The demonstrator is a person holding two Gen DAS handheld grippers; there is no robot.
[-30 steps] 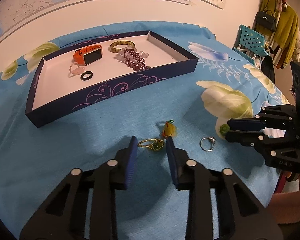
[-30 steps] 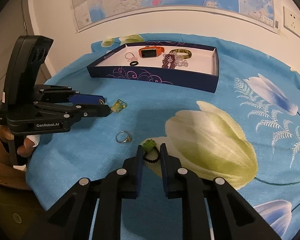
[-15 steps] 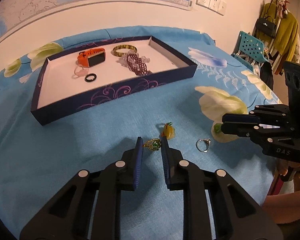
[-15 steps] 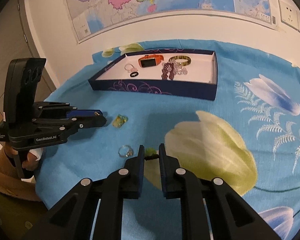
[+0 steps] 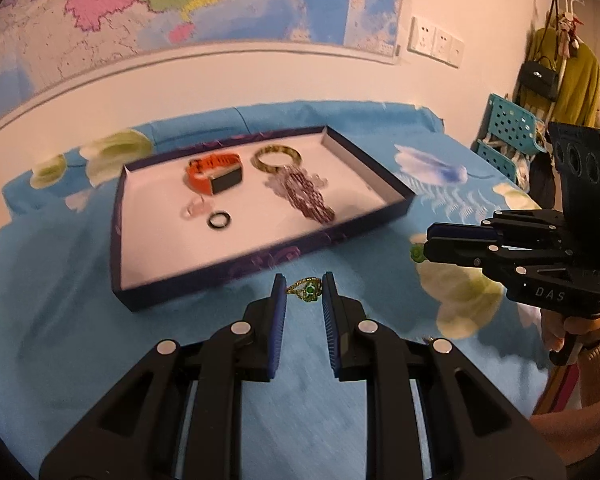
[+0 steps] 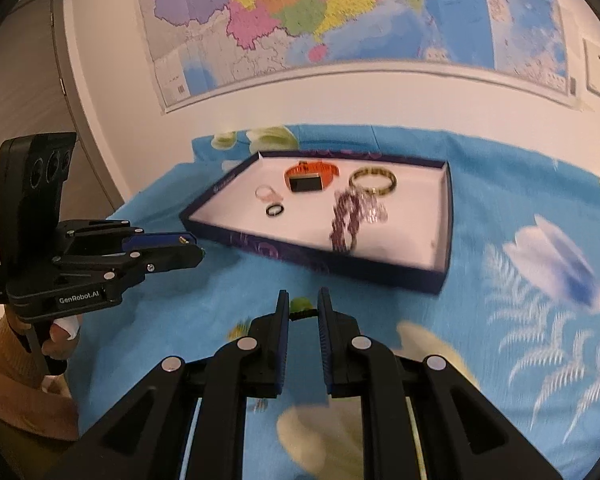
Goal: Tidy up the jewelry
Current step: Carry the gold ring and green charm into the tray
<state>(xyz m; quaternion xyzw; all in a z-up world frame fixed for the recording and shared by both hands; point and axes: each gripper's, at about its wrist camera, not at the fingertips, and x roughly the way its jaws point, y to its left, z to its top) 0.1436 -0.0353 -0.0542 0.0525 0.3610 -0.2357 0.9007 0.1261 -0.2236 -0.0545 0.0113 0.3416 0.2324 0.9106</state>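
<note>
My left gripper (image 5: 304,286) is shut on a gold ring with a green stone (image 5: 306,290), held off the blue cloth just short of the navy tray (image 5: 260,260). My right gripper (image 6: 303,306) is shut on a small dark-beaded piece with a green bead (image 6: 300,305), also lifted, in front of the tray (image 6: 440,272). Inside the tray lie an orange watch (image 5: 216,174), a bangle (image 5: 278,158), a purple bracelet (image 5: 308,198), a black ring (image 5: 219,221) and a clear pink ring (image 5: 194,210). Each gripper shows in the other's view: right gripper (image 5: 418,250), left gripper (image 6: 198,250).
A blurred yellow pendant (image 6: 237,331) lies on the flowered blue cloth (image 6: 520,340) below my right fingers. A map covers the wall behind. A teal crate (image 5: 508,136) and hanging clothes stand at the right. A person's hand (image 5: 568,328) holds the right gripper.
Both grippers closed on their pieces, lifted them off the cloth and moved closer to the tray. The yellow pendant and silver ring stayed on the cloth.
</note>
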